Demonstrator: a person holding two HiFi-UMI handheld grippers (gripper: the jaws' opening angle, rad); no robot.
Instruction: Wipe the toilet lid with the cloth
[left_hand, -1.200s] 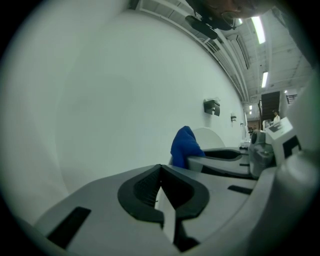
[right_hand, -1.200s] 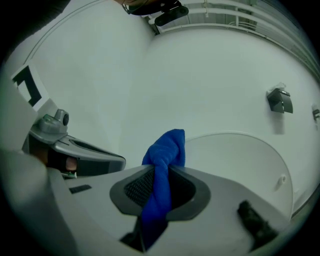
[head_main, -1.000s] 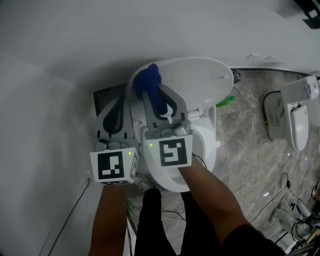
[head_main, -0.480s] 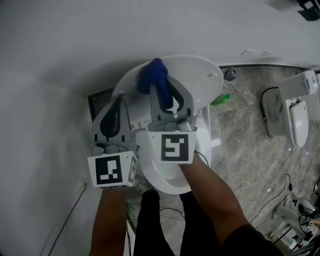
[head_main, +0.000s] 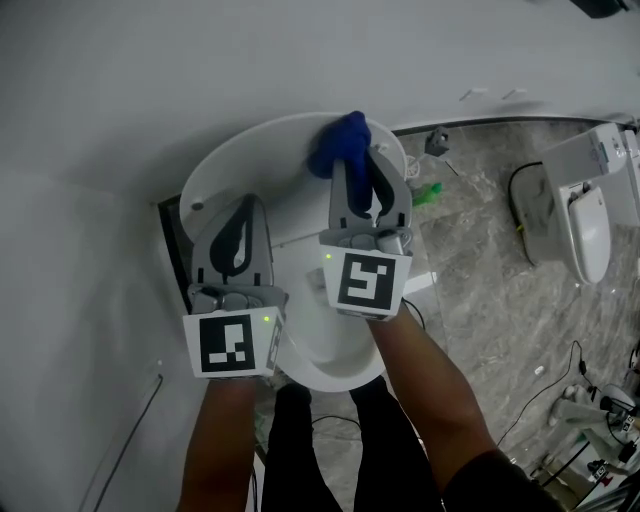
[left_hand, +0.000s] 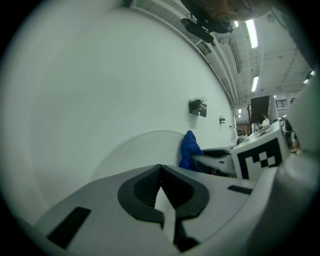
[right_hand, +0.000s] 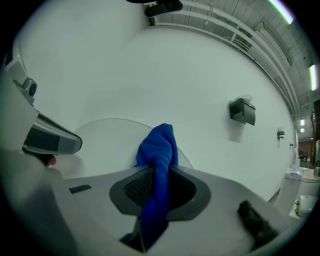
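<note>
Head view shows the raised toilet lid (head_main: 240, 160) standing against the wall. The right gripper (head_main: 356, 170) is clamped on the blue cloth (head_main: 338, 143) — the bunched cloth sits at the lid's upper right edge. The left gripper (head_main: 242, 203) has its jaws pressed together with nothing between them — it is positioned just left of the right gripper, in front of the lid.

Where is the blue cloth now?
In the head view, the blue cloth is clamped in the right gripper, at the upper right edge of the toilet lid.
</note>
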